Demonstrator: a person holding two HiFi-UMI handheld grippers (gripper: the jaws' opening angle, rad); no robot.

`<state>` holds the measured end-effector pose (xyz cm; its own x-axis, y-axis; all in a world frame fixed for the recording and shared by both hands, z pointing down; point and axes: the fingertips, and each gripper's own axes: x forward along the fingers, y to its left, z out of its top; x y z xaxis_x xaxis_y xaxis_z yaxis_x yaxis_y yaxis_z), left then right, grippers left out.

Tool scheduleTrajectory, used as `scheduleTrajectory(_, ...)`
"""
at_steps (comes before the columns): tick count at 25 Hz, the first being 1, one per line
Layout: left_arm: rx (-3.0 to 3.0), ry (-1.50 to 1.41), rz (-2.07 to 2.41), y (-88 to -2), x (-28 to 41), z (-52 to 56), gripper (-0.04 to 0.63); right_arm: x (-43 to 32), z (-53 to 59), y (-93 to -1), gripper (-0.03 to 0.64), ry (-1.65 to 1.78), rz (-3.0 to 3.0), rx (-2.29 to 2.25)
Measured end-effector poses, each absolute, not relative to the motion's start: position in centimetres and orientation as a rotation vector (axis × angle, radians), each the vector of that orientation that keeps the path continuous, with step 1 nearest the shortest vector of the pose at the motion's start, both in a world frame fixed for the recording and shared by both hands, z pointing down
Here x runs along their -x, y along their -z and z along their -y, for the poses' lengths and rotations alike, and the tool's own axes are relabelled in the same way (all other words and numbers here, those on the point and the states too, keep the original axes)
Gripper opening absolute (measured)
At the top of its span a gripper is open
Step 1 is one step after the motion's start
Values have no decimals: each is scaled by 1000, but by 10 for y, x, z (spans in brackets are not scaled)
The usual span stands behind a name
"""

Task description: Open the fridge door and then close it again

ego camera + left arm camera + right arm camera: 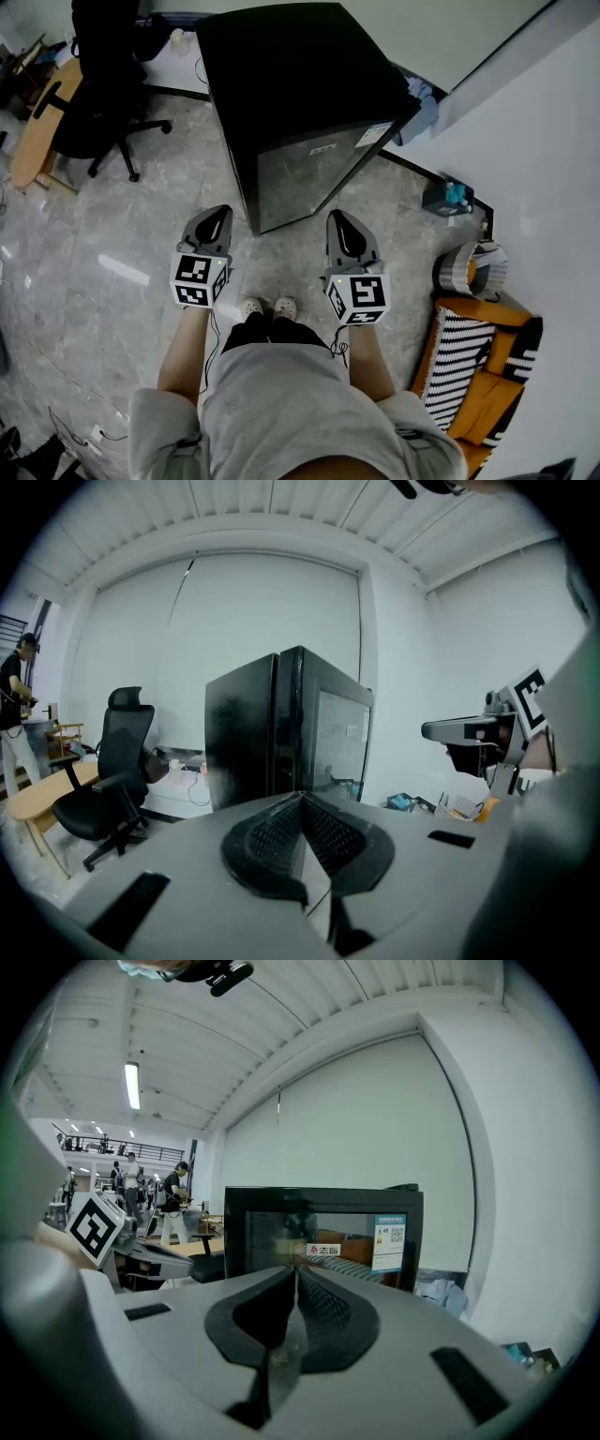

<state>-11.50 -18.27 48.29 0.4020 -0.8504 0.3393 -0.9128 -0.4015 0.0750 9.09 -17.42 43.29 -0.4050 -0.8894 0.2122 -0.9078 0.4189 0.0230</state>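
Observation:
A small black fridge (300,103) stands on the floor ahead of me, its glass door (305,173) closed and facing me. The same fridge (286,728) shows in the left gripper view and fills the middle of the right gripper view as fridge (323,1237), with a label on the door's upper right. My left gripper (215,217) hovers in front of the door's left edge, jaws together and empty. My right gripper (337,221) hovers before the door's right corner, also shut on nothing. Neither touches the fridge.
A black office chair (103,84) and a wooden table (37,127) stand at the left. A white wall (544,141) runs along the right, with a small teal box (448,195), a bin (469,267) and a striped orange seat (473,366) beside it. My feet (267,307) are close behind the grippers.

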Motion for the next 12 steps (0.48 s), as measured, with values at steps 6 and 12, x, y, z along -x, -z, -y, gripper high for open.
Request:
scheduleTrajectory(6, -2438, -262, 1610, -449, 119, 162, 15, -85, 164, -418, 26, -101, 2510, -1576)
scheduleTrajectory(12, -2479, -207, 1649, -423, 117, 144, 14, -84, 150, -404, 26, -73, 2532, -1571)
